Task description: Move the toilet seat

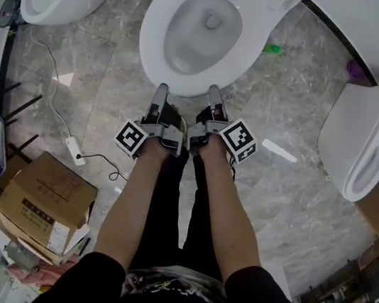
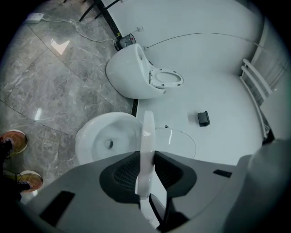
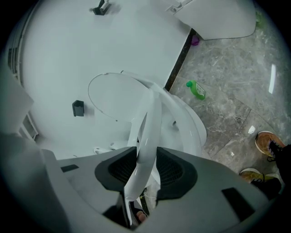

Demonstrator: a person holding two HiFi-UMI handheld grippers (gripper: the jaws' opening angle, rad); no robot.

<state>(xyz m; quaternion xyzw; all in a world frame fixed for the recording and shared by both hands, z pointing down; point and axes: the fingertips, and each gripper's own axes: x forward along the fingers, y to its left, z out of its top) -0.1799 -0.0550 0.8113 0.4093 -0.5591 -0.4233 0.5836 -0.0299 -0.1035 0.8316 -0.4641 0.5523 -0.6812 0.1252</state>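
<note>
On grey marble floor (image 1: 289, 200), white toilets (image 1: 154, 42), cardboard box (image 1: 42, 203), cable (image 1: 51, 108)

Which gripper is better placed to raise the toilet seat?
Right, only slightly. The left gripper and right gripper both clamp the front of the toilet seat, side by side; the right reaches a little further over it in the head view. Using both looks steadier.

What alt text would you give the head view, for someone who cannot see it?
Seen from above, a person's two arms hold a left gripper and a right gripper, each clamped on the front edge of a white toilet seat. Grey marble floor surrounds it, with a cardboard box at lower left.
</note>
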